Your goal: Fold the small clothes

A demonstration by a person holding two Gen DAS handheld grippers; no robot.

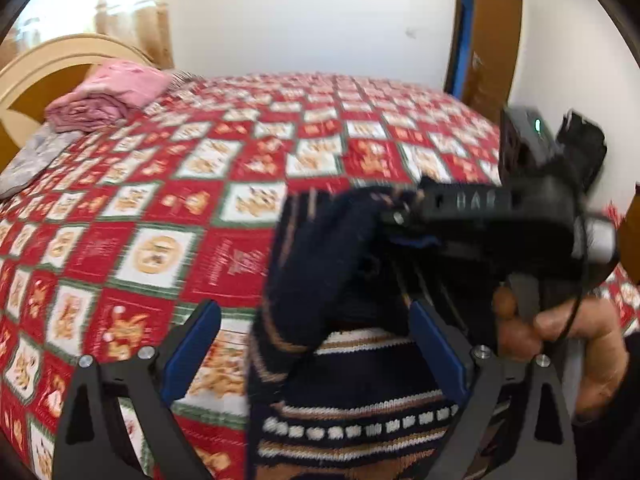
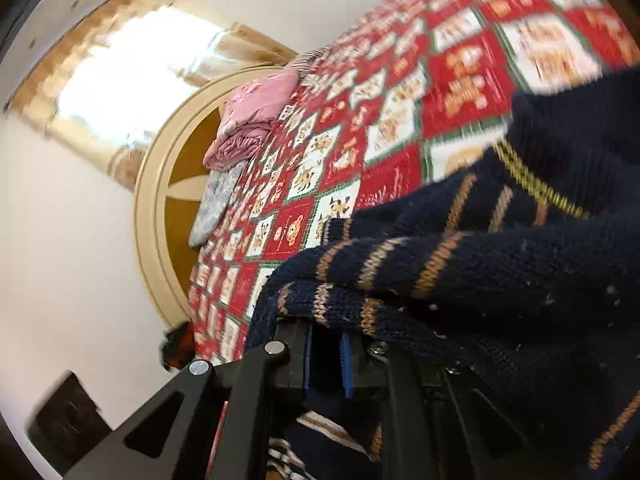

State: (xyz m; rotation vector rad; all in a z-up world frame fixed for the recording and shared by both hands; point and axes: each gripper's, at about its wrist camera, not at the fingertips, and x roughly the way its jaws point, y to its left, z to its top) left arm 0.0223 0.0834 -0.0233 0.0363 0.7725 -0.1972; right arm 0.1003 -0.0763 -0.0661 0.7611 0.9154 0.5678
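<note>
My right gripper (image 1: 400,220) pinches a sleeve of the navy striped knit sweater (image 1: 352,400), lifting it above the red patchwork quilt (image 1: 160,208). My left gripper (image 1: 316,356) hangs wide open around the sweater's body.

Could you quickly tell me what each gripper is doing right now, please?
Left gripper: open, holding nothing, over the navy sweater.
Right gripper: shut on the navy sweater's sleeve.
</note>
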